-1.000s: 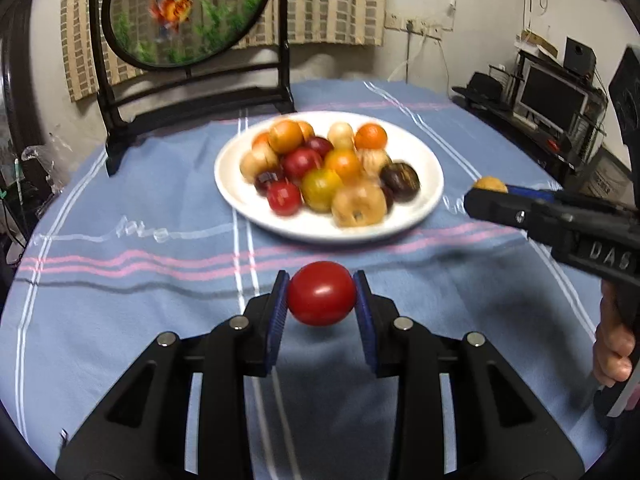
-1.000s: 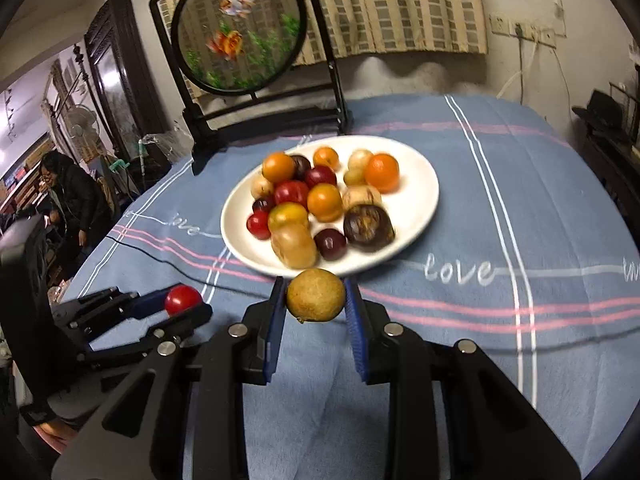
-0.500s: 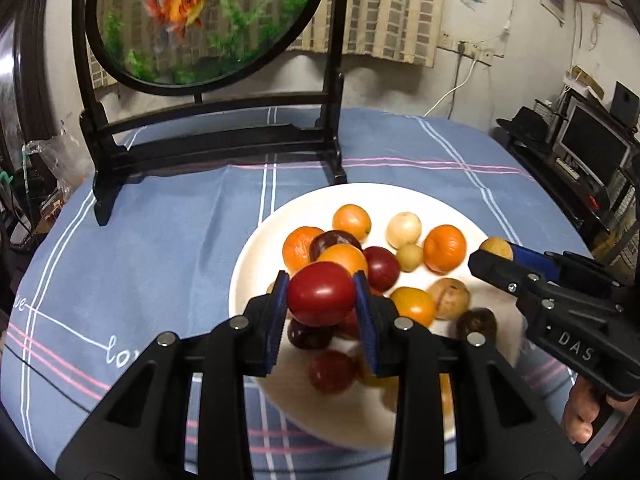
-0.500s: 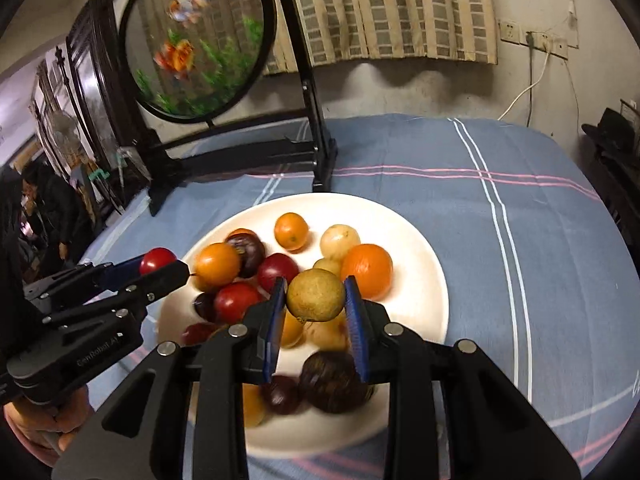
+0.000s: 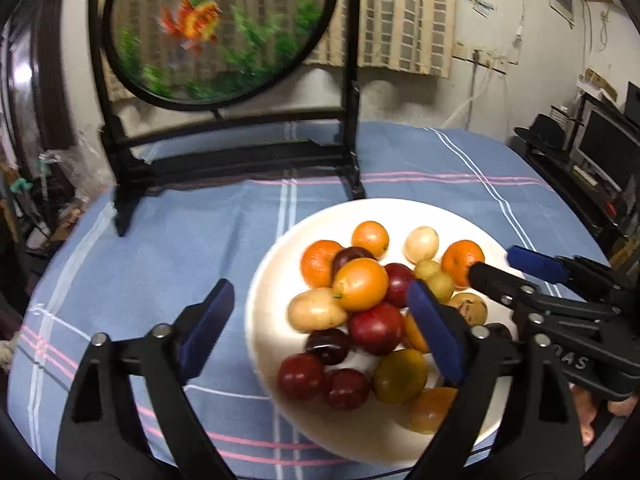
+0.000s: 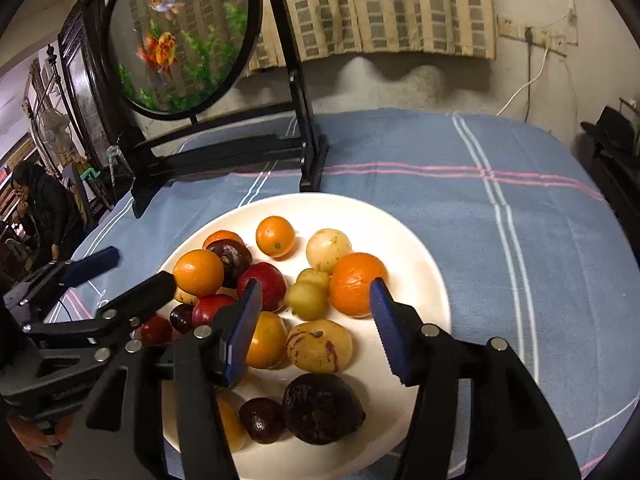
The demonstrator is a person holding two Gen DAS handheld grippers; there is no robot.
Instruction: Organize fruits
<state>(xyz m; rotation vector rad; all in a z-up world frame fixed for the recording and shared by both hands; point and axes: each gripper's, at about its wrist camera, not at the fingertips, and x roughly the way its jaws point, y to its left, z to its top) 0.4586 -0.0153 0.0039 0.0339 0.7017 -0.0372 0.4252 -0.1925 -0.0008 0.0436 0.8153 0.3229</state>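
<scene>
A white plate point(image 5: 260, 280) point(image 6: 432, 264) holds several fruits: oranges, red ones, dark plums and yellow ones. My left gripper point(image 5: 320, 328) hangs over the plate's left side, its jaws opening and wide apart. Below them a red fruit point(image 5: 376, 328) lies loose on the pile, touched by neither pad. My right gripper point(image 6: 316, 332) is over the plate's near middle, jaws opening. An olive-yellow fruit point(image 6: 308, 300) point(image 5: 440, 286) lies free on the plate below and between them. Each gripper shows in the other's view: right gripper point(image 5: 500, 264), left gripper point(image 6: 136, 270).
A round goldfish screen point(image 5: 224, 32) point(image 6: 180, 40) on a black stand sits on the blue striped tablecloth point(image 5: 160, 240) behind the plate. Shelves with a monitor point(image 5: 600, 152) stand off the right. A person point(image 6: 36, 200) sits far left, beyond the table.
Both grippers moved forward from the near cloth to over the plate. Then each opened: the red fruit left the left jaws, the olive-yellow fruit left the right jaws, and both now lie among the fruits.
</scene>
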